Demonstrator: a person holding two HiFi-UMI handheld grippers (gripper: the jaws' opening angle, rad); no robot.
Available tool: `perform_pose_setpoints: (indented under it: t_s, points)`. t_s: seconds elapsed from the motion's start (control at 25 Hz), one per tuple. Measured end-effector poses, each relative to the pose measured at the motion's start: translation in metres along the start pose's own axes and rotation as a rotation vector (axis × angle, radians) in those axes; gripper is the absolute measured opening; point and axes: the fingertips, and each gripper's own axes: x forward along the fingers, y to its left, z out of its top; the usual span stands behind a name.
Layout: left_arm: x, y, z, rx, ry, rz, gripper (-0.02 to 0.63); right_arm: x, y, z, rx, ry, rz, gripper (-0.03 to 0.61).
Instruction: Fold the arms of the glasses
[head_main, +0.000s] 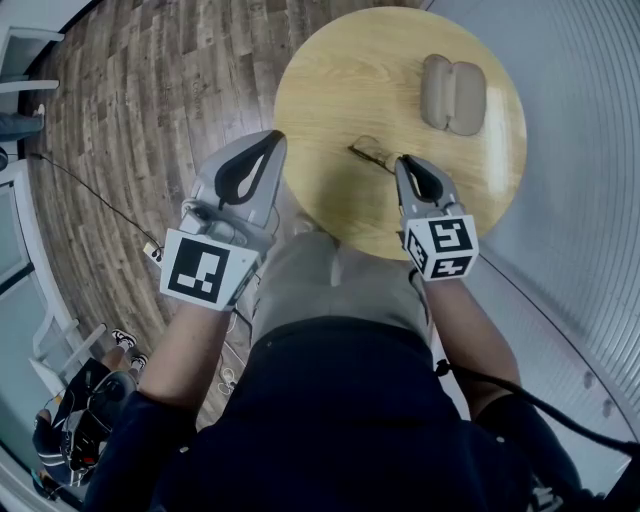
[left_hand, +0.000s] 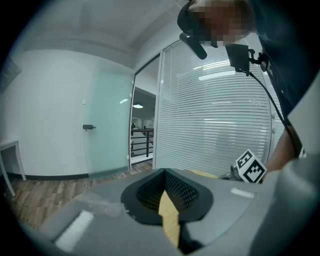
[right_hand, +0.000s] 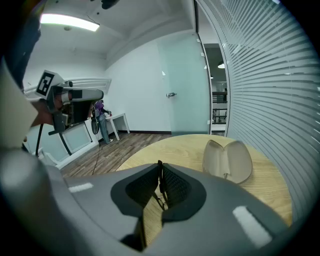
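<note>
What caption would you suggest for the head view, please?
Right gripper pinches the glasses at the round wooden table near an open case; left gripper hangs shut alongside.

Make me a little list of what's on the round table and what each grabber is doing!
table: round, wooden
glasses case: open, lying on the table's far right side
glasses: on the table, at the right gripper's tip
right gripper: jaws closed on a thin dark part of the glasses
left gripper: jaws together, nothing in them, held beside the table's edge
</note>
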Motion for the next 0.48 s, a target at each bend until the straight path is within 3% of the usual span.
perform_pose_setpoints:
  t_s: [0.48]
  points:
    - [0.002,0.015,-0.012,-0.027,0.010,0.036,0.002,0.022,0.006,-0.002,-0.010,0.022,0.032,0.032]
